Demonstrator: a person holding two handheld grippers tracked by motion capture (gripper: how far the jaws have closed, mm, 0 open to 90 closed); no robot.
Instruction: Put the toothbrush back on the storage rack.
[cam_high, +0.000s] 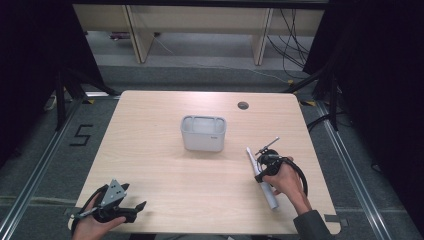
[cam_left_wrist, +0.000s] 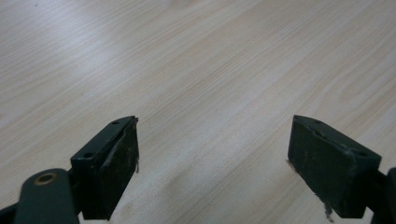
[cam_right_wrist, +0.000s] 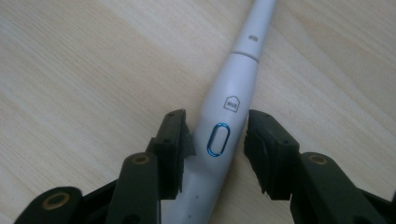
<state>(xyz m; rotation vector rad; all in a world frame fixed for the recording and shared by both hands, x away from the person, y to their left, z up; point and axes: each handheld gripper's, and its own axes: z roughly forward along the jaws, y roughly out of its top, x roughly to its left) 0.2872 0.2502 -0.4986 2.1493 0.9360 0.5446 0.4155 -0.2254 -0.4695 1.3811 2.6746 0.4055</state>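
Pale wood-grain table (cam_high: 165, 165), matte and smooth, and a boxy grey plastic bin (cam_high: 203, 133) well beyond both tools. Between the right gripper (cam_right_wrist: 215, 140) jaws lies a slim white electric toothbrush handle (cam_right_wrist: 229, 112), glossy, tapering, blue-ringed oval button facing up; the pads sit at its flanks, contact unclear. The high view adds the left gripper (cam_left_wrist: 212, 154), jaws spread wide over bare wood
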